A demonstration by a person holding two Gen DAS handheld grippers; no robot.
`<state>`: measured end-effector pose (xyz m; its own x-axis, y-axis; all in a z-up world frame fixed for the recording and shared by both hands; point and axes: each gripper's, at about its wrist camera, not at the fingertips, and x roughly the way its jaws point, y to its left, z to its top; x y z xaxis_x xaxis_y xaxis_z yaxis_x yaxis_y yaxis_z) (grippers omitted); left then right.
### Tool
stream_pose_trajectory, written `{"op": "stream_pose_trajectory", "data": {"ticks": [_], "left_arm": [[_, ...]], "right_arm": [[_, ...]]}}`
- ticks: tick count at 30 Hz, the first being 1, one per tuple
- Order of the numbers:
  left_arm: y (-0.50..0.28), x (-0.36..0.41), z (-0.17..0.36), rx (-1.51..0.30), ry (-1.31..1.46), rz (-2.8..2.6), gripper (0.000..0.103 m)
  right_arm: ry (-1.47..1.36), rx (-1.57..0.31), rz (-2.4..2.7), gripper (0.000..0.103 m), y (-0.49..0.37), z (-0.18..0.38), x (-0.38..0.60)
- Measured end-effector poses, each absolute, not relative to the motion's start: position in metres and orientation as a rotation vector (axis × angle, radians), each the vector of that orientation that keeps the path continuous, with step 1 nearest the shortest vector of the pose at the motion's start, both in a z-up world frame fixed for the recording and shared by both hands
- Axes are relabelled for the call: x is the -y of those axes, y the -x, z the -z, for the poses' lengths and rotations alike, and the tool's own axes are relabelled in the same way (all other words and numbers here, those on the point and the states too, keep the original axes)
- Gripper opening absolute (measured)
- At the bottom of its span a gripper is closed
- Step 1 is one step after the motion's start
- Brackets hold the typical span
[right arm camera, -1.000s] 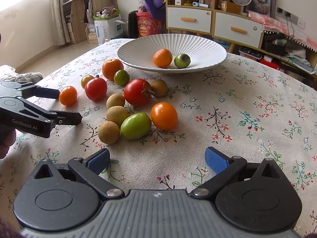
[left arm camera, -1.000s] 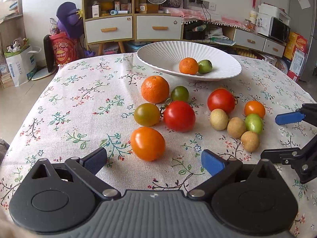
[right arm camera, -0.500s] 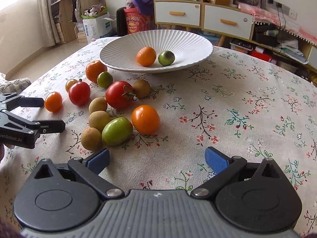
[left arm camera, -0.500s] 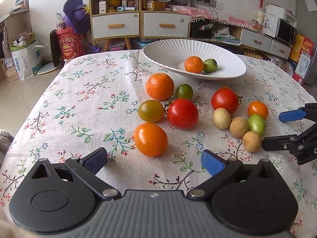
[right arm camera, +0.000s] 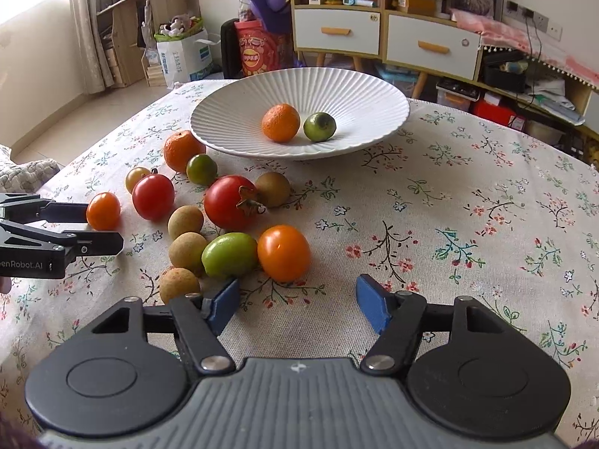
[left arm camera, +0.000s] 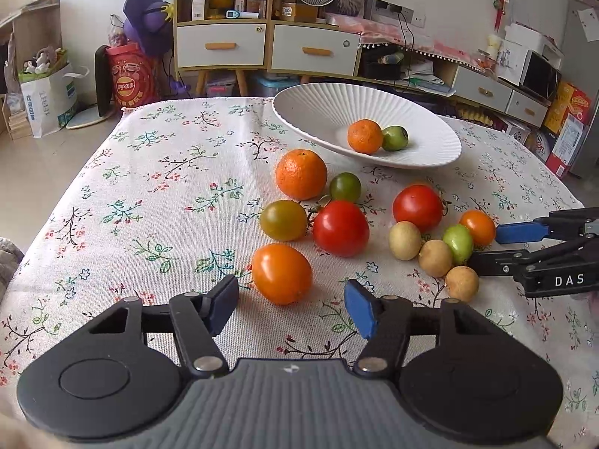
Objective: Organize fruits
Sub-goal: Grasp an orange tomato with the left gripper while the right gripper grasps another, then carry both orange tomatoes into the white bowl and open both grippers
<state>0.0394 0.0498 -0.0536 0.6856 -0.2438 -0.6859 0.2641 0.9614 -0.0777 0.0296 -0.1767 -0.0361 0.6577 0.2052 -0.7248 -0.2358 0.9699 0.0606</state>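
Flowered cloth over the table (left arm camera: 157,194), flat enough to keep loose fruit from rolling. White ribbed bowl (right arm camera: 374,86) at the far side, already holding a mandarin (right arm camera: 280,122) and a green fruit (right arm camera: 319,126); probably the collecting place. Left gripper (left arm camera: 291,305) spread wide, empty, lined up on an orange tomato (left arm camera: 281,274) just ahead. Right gripper (right arm camera: 297,305) likewise spread, empty, facing another orange tomato (right arm camera: 283,252).

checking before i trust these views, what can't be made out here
- Left wrist view: the right gripper runs off the right edge, so the hand behind is unseen.
- Right wrist view: the left gripper is cut by the left edge.
- Right wrist view: the lowest longan is partly hidden by a finger.
- Both views: shelf box labels are too small to read.
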Motion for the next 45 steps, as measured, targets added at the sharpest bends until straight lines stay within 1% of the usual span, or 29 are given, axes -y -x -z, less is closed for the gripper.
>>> {"op": "stream_pose_trajectory", "data": {"ticks": [1,2,4,6,7,10,14,15,16,17,25,33,40,45], "left_arm": [[-0.04,-0.05,0.053,-0.764,-0.023,0.283,0.047],[-0.041,-0.051,0.053,-0.763,-0.018,0.282,0.042],[-0.042,-0.051,0.053,-0.765,-0.009,0.281,0.038],[-0.043,-0.052,0.052,-0.765,-0.004,0.279,0.034],[-0.043,-0.052,0.052,-0.764,-0.002,0.277,0.03],[-0.044,-0.052,0.051,-0.76,0.0,0.275,0.026],[-0.046,-0.052,0.051,-0.762,-0.002,0.276,0.025],[-0.045,-0.052,0.051,-0.762,-0.004,0.277,0.024],[-0.046,-0.052,0.051,-0.763,-0.004,0.277,0.024],[-0.046,-0.053,0.051,-0.764,-0.002,0.277,0.024],[-0.044,-0.05,0.04,-0.736,0.0,0.317,0.023],[-0.048,-0.045,0.032,-0.715,0.014,0.355,0.023],[-0.056,-0.03,0.018,-0.679,0.042,0.384,0.023],[-0.067,-0.023,0.012,-0.664,0.048,0.384,0.023]], "right_arm": [[0.037,-0.813,-0.252,0.054,-0.03,0.036,0.177],[0.036,-0.81,-0.252,0.052,-0.03,0.036,0.177],[0.035,-0.805,-0.247,0.047,-0.031,0.036,0.177],[0.03,-0.802,-0.248,0.044,-0.031,0.036,0.178],[0.025,-0.8,-0.25,0.042,-0.031,0.036,0.179],[0.012,-0.794,-0.255,0.041,-0.032,0.036,0.179],[-0.049,-0.78,-0.261,0.038,-0.033,0.036,0.183],[-0.058,-0.777,-0.265,0.034,-0.033,0.036,0.184],[-0.066,-0.774,-0.271,0.029,-0.033,0.035,0.184],[-0.072,-0.773,-0.273,0.027,-0.033,0.035,0.184],[-0.12,-0.79,-0.286,0.026,-0.035,0.028,0.183],[-0.137,-0.749,-0.268,0.026,-0.035,0.013,0.184],[-0.157,-0.754,-0.248,0.026,-0.047,0.01,0.174],[-0.158,-0.725,-0.249,0.026,-0.055,-0.008,0.169]]}}
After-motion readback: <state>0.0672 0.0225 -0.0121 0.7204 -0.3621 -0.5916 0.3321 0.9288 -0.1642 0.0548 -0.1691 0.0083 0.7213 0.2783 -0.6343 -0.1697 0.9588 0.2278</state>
